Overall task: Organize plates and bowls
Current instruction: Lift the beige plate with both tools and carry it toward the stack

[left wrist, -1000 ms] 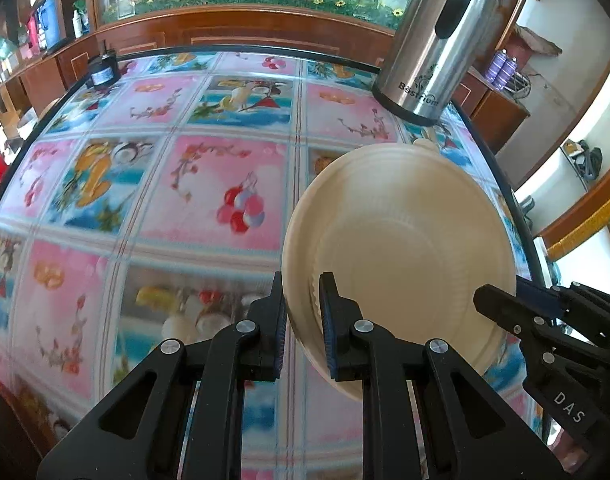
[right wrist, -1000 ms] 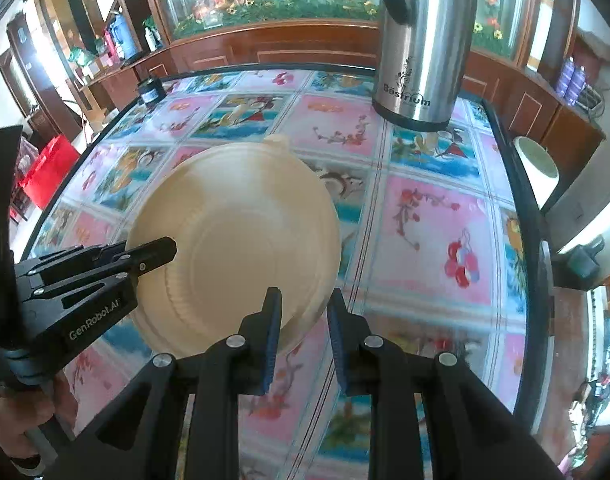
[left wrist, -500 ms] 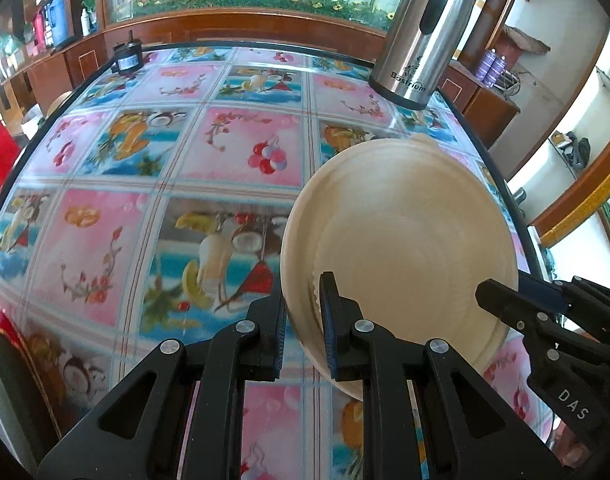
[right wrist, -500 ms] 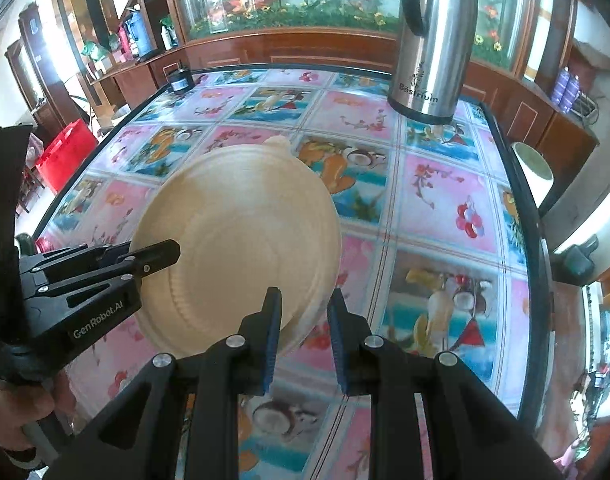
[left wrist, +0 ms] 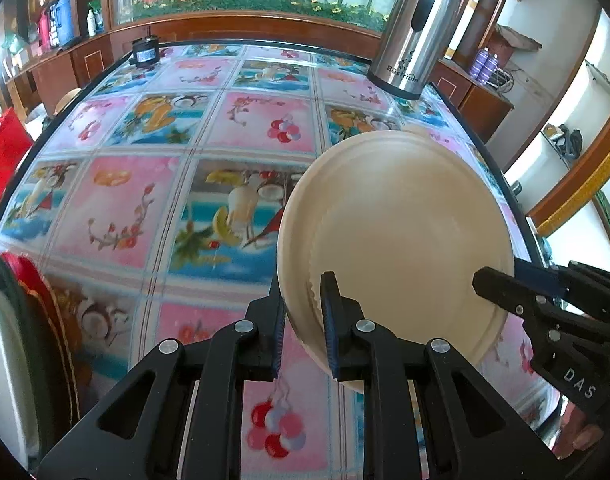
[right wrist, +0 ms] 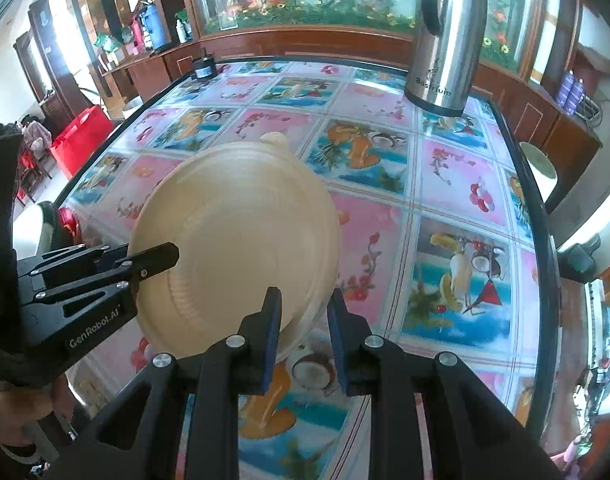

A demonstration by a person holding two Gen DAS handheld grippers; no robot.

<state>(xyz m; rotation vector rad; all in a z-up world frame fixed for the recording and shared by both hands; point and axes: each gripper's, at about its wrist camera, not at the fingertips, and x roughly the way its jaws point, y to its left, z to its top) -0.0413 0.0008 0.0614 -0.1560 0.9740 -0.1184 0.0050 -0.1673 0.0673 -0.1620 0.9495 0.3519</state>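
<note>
A beige plate [left wrist: 397, 240] is held tilted above the table between both grippers; it also shows in the right wrist view [right wrist: 241, 248]. My left gripper [left wrist: 303, 320] is shut on its near left rim. My right gripper [right wrist: 305, 320] is shut on its near right rim. In the left wrist view the right gripper [left wrist: 501, 282] clamps the plate's right edge. In the right wrist view the left gripper [right wrist: 161, 256] clamps the plate's left edge.
A table with a colourful fruit-print cloth [left wrist: 145, 208] lies below. A steel thermos jug [left wrist: 417, 32] stands at its far right, seen too in the right wrist view [right wrist: 445, 40]. A small black device [left wrist: 144, 50] sits at the far left corner. Wooden cabinets ring the room.
Both grippers have drawn back toward the near edge of the table with the plate between them. The thermos now looks farther off. The grip on the plate is unchanged.
</note>
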